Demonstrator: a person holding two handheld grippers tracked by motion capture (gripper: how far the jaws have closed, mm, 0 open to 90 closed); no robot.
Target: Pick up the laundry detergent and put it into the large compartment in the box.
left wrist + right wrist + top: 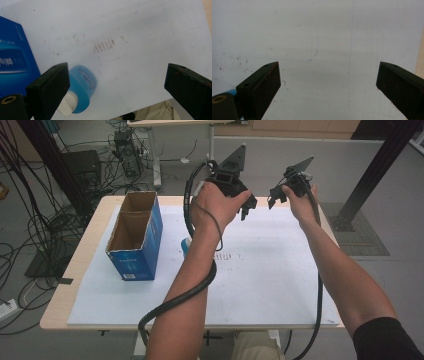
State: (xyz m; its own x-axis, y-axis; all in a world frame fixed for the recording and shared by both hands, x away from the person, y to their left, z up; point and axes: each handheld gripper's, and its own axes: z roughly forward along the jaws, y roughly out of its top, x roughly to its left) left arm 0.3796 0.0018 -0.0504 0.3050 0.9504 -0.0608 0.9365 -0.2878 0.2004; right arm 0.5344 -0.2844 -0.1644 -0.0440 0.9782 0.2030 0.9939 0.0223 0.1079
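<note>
Beside the empty open blue box (pixel 135 237) lies a blue bottle (pixel 81 87)

Hand-held gripper (pixel 117 82) jaws wide apart — blue bottle (pixel 81 87) lying beside left jaw.

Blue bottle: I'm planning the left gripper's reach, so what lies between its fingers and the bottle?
Nothing. In the left gripper view, bare white mat separates the open left gripper from the lying blue bottle.

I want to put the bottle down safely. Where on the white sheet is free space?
The sheet is bare right of the bottle, out to its right edge. It is crowded at left, where the box stands close beside the bottle.
</note>
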